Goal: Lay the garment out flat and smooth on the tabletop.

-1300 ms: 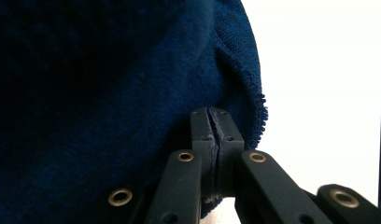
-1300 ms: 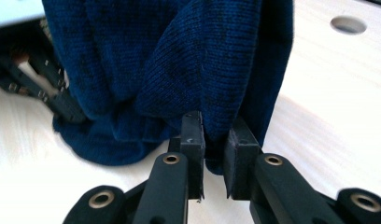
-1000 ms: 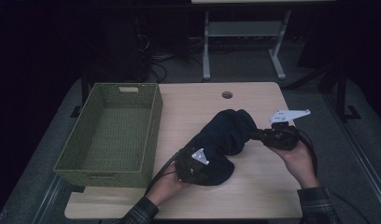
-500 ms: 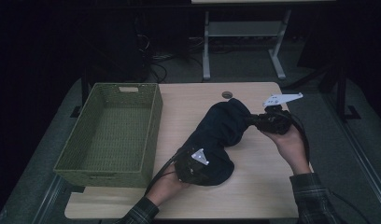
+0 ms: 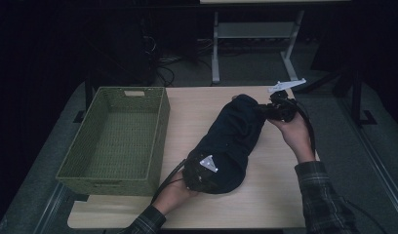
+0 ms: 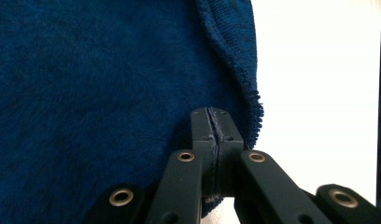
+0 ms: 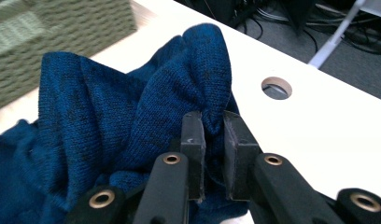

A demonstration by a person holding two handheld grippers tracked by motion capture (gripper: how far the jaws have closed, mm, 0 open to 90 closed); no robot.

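A dark blue knitted cloth lies stretched across the wooden table, from near front centre toward the far right. My left gripper holds its near end, jaws pressed together on the hem of the cloth. My right gripper is shut on a bunched fold of the cloth at the far end, lifted slightly off the table. Fabric is pinched between the right pads. A hand holds each gripper.
A green woven basket stands empty on the left part of the table. A round cable hole sits in the tabletop near the far edge. Table legs and cables lie on the floor beyond.
My right gripper has moved toward the far right and slightly up, pulling the cloth out longer. The left gripper has stayed in place on the near end.
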